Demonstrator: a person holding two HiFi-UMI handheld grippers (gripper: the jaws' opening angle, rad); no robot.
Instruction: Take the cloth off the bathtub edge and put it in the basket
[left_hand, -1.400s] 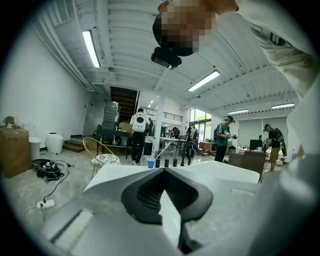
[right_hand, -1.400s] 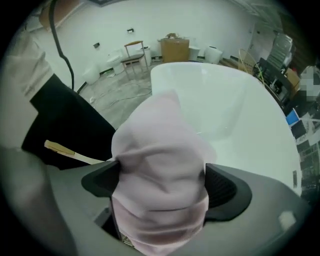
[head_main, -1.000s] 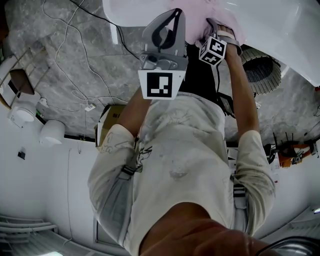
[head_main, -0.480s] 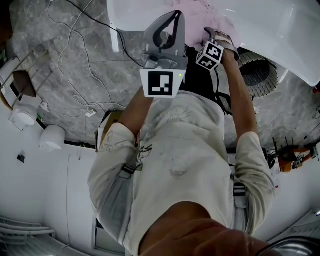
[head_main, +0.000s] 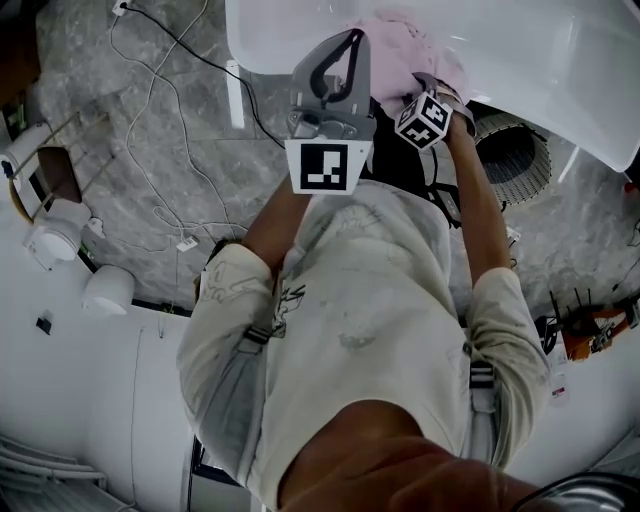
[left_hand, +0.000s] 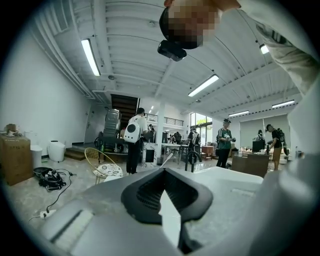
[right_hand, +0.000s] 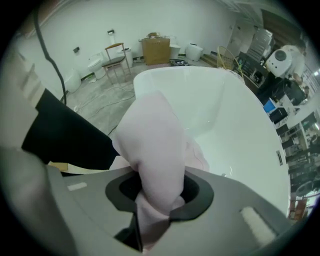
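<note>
Cloth (right_hand: 152, 145), pinched in right gripper (right_hand: 156, 202) (jaws just closing on it): lift-off from bathtub edge (head_main: 260, 45). Left gripper (left_hand: 167, 210) pressed together, empty. Next: carry right to basket (head_main: 512, 160).

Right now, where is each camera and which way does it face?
Head view: head-mounted, facing down; shows chest, arms, left gripper, right gripper, basket.
Left gripper view: on that gripper, facing level across the hall; shows shut, empty jaws, a sleeve.
Right gripper view: on that gripper, facing down into the bathtub; jaws, just closing, pinch the cloth.
Shared by head and right gripper views: cloth, bathtub.
</note>
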